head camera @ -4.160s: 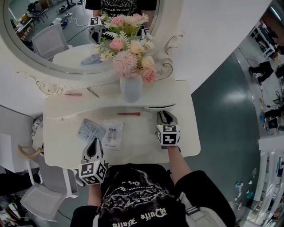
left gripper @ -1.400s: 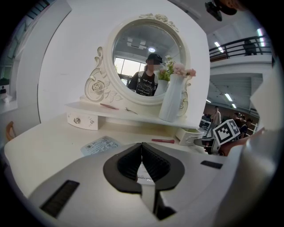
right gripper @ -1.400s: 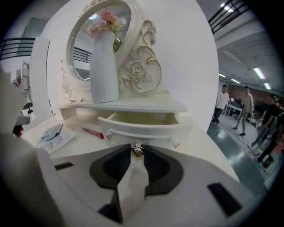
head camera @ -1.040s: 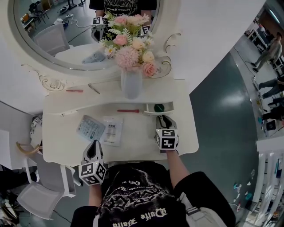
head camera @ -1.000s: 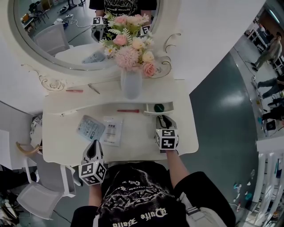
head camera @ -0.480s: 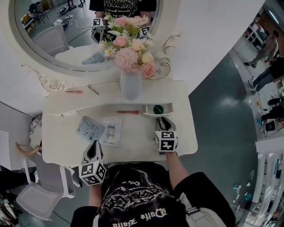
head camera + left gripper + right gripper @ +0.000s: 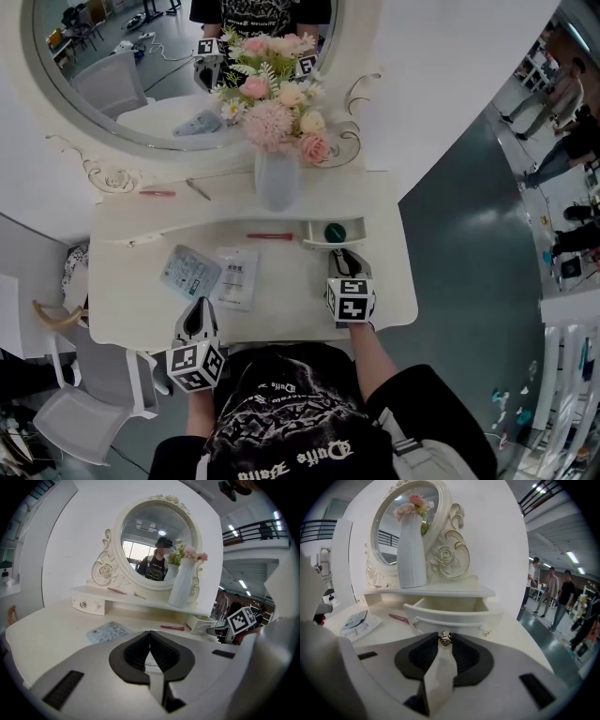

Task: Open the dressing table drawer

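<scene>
Pinching the small gold-coloured knob (image 7: 445, 638) on the cream wooden drawer (image 7: 454, 617), the right hand-held gripper (image 7: 446, 634) has its jaws clamped on that knob alone. The drawer stands directly ahead of those jaws, drawn partly out from under the shelf, its cavity exposed. The left hand-held gripper (image 7: 150, 634) has its jaws pressed together on nothing, over the near edge of the white counter (image 7: 291, 300), well apart from the drawer.

Risks, as judged:
- The knob is small and smooth, so the pads could slip off under a skewed pull.
- Overdrawing could bring the drawer off its seat, spilling the dark green round item (image 7: 335, 231) lying just beyond the right jaws.
- A jerk could rock the white vase of pink flowers (image 7: 278, 183) on the shelf above.

Count: two drawers, one open and one closed (image 7: 88, 605). One vase. Two flat printed packets (image 7: 190, 274) ahead of the left gripper. Two red sticks, one (image 7: 270, 236) beside the open drawer.
</scene>
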`<action>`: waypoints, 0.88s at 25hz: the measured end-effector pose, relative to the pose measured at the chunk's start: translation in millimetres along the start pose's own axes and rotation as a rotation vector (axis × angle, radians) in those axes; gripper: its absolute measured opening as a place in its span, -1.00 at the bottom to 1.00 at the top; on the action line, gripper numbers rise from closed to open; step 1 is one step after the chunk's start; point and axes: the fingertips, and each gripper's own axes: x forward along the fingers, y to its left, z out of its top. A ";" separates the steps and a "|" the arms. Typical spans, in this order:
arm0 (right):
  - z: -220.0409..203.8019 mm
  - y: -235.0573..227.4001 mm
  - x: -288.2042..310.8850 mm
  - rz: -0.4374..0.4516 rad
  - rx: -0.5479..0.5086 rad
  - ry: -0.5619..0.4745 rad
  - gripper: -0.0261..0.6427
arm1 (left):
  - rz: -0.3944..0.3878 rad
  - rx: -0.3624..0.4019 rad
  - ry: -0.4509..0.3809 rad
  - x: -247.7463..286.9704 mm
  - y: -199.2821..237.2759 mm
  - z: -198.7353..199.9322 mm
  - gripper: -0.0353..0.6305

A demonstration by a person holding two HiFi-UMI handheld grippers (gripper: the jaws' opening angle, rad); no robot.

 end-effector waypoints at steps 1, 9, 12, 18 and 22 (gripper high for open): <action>-0.2 0.0 -0.5 -0.001 0.001 0.000 -0.62 | 0.000 0.000 0.000 0.0 -0.1 -0.2 -0.84; -2.2 1.1 -4.1 -0.011 0.005 0.001 -0.62 | -0.002 0.000 0.003 -2.0 0.0 -1.7 -0.84; -3.1 1.6 -5.1 -0.012 0.008 0.000 -0.62 | -0.001 -0.002 0.004 -3.5 1.0 -3.0 -0.84; -3.9 1.6 -7.6 -0.015 0.007 0.003 -0.62 | -0.001 -0.001 0.004 -6.8 2.1 -4.3 -0.84; -4.6 2.6 -7.4 -0.010 -0.001 0.005 -0.62 | 0.005 -0.006 0.003 -8.2 4.5 -5.5 -0.84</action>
